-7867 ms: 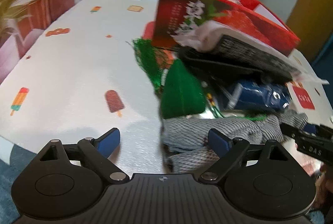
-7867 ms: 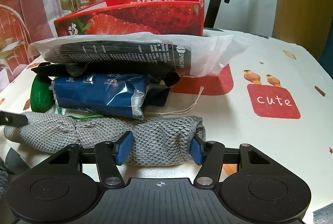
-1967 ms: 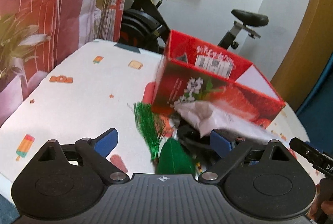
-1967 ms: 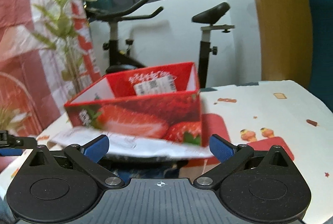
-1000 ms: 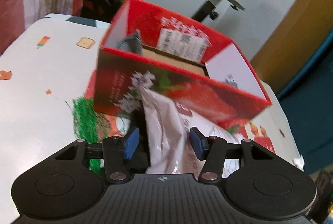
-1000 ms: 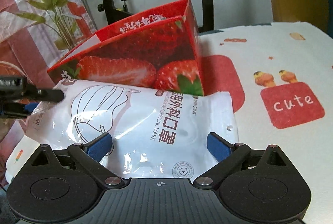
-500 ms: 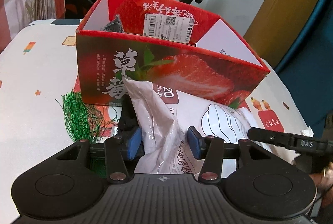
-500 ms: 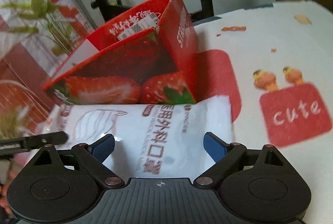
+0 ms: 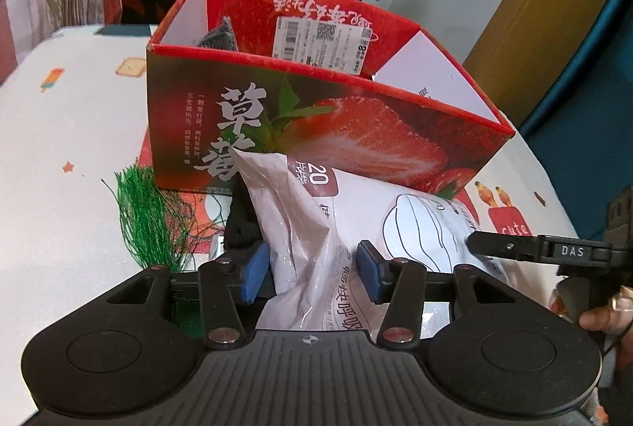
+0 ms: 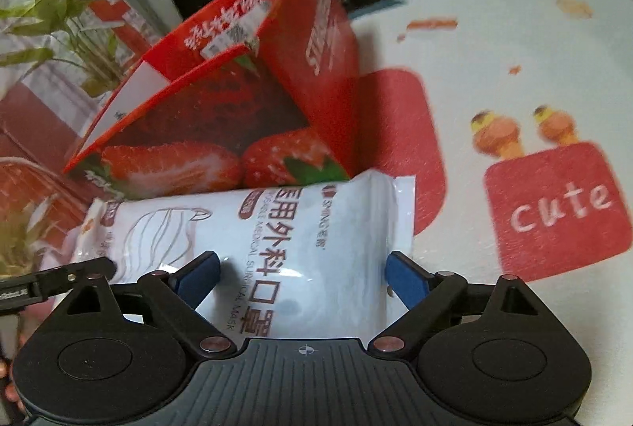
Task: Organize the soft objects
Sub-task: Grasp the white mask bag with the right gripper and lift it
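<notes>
The left gripper (image 9: 312,269) pinches the surgical mask pack (image 9: 356,224), lying on the table (image 9: 59,149) against the strawberry box (image 9: 316,125); the right gripper (image 10: 302,275) straddles it unclamped. Lifted one-sided, the slippery pack could sag and catch the box wall.

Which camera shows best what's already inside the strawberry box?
The left wrist view: it looks down into the strawberry box, showing a grey knitted item in its far-left corner. The right wrist view catches only the box's outside and rim, blurred.
</notes>
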A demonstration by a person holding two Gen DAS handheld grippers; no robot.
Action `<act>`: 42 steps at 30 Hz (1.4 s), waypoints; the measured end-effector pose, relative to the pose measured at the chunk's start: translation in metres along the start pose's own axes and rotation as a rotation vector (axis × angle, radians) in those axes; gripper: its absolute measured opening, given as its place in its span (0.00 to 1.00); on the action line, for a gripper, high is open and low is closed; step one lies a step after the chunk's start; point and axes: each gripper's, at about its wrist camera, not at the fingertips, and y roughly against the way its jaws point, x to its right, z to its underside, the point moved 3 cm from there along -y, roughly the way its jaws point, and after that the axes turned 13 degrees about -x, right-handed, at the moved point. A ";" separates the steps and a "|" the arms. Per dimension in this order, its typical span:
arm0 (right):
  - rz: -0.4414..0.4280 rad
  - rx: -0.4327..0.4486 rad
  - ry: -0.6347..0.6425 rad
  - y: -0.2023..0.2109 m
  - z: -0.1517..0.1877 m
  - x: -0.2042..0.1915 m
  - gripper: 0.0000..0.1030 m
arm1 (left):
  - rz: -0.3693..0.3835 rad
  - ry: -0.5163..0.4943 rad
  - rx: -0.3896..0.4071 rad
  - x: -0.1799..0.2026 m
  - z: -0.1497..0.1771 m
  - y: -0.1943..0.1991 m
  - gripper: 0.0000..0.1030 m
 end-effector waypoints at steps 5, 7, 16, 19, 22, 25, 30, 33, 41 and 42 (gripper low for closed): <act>-0.043 -0.080 0.045 -0.004 -0.013 0.003 0.84 | 0.060 0.009 -0.088 -0.009 -0.015 -0.006 0.52; -0.056 -0.104 0.065 -0.006 -0.017 0.002 0.79 | 0.078 0.017 -0.121 -0.013 -0.021 -0.009 0.52; -0.064 -0.108 0.100 -0.006 -0.015 0.006 0.73 | 0.149 -0.011 -0.229 -0.023 -0.045 -0.021 0.58; -0.060 -0.107 0.107 -0.007 -0.015 0.006 0.73 | 0.135 -0.032 -0.231 -0.022 -0.047 -0.021 0.57; -0.058 -0.105 0.112 -0.007 -0.015 0.006 0.72 | 0.129 -0.039 -0.226 -0.021 -0.046 -0.024 0.56; -0.059 -0.090 0.113 -0.005 -0.014 0.002 0.66 | 0.114 -0.037 -0.200 -0.016 -0.041 -0.025 0.55; -0.043 -0.055 0.145 0.010 -0.010 -0.004 0.54 | 0.084 -0.115 -0.156 -0.003 -0.035 -0.014 0.54; -0.041 -0.027 0.175 0.023 -0.007 -0.007 0.48 | 0.092 -0.144 -0.126 -0.002 -0.033 -0.003 0.54; -0.015 0.087 0.291 0.070 0.002 -0.029 0.44 | 0.097 -0.229 -0.054 0.008 -0.019 0.023 0.54; -0.008 0.107 0.312 0.077 0.002 -0.034 0.44 | 0.100 -0.237 -0.041 0.008 -0.017 0.027 0.54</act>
